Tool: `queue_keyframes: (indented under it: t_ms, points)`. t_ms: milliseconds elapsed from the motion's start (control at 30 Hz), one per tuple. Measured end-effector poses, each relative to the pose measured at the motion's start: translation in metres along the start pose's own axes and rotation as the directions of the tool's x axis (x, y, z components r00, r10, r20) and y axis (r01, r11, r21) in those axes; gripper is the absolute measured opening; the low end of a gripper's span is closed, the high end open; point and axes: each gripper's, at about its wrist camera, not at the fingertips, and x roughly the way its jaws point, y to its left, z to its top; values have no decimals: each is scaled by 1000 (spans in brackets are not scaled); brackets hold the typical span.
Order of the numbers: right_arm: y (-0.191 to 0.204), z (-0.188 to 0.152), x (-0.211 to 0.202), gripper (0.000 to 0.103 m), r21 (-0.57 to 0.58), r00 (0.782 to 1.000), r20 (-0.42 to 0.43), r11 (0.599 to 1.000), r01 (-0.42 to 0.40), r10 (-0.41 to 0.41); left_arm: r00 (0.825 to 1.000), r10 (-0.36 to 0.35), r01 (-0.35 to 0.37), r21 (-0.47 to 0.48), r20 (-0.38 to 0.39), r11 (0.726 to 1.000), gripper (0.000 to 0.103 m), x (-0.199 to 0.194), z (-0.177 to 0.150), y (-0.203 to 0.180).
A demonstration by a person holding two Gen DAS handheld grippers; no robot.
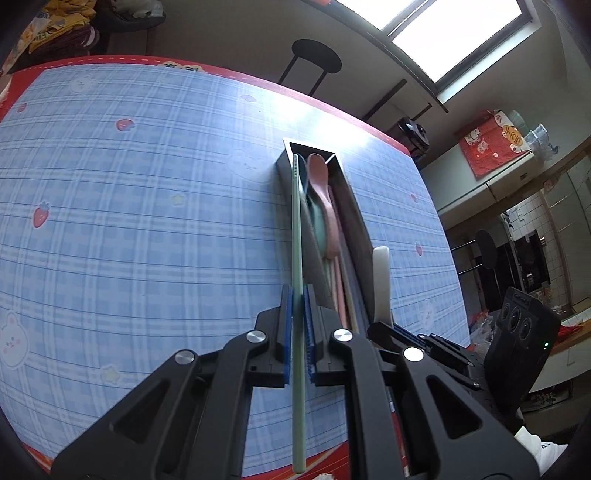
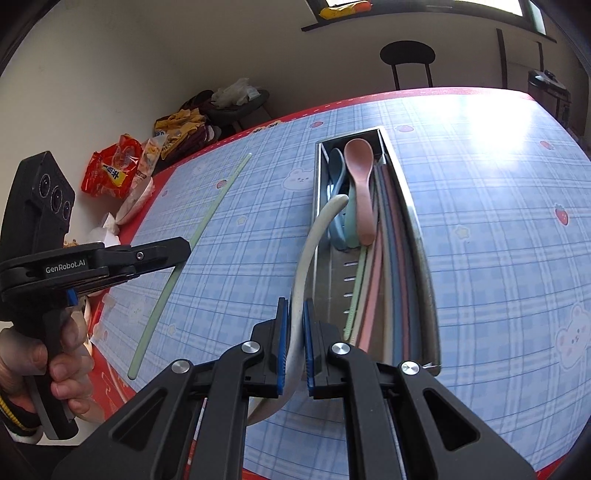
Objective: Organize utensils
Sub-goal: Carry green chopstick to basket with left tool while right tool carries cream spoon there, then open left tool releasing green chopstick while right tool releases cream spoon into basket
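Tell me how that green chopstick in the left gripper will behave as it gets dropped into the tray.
Green chopstick, pinched by the left gripper, looks straight despite its overhang: probably stiff and light. Gripped at one narrow spot, it may pivot. Slim and smooth, it could slide or roll inside the metal tray.

My left jaws pinch a pale green chopstick (image 1: 297,236); my right, a white spoon (image 2: 306,266). Pink spoon (image 2: 360,184), blue spoon (image 2: 337,192) and more chopsticks (image 2: 388,266) lie in the metal tray (image 2: 424,258) near the tabletop's far edge.

Lighting: bright daylight from window (image 1: 458,33); white glare patch on surface (image 2: 491,122). Focus: sharp. Distortion: strong fisheye bending, dark corners in both views.
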Motion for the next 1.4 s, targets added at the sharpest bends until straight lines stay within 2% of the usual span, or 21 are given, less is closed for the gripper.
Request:
queue_keyframes:
  t_ms: [233, 600, 900, 1400]
  points:
    - [-33, 26, -2, 8, -75, 999, -25, 997, 30, -32, 998, -61, 59, -45, -35, 997, 10, 51, 16, -40]
    - [-61, 57, 19, 8, -189, 994, -100, 981, 29, -49, 994, -73, 63, -122, -82, 991, 10, 123, 33, -61]
    - [-56, 45, 32, 8, -227, 988, -155, 974, -14, -22, 992, -66, 47, -166, -107, 985, 10, 140, 28, -51]
    - [-50, 36, 50, 8, -221, 983, -176, 975, 13, -53, 989, -61, 40, -153, -138, 987, 11, 157, 30, -43]
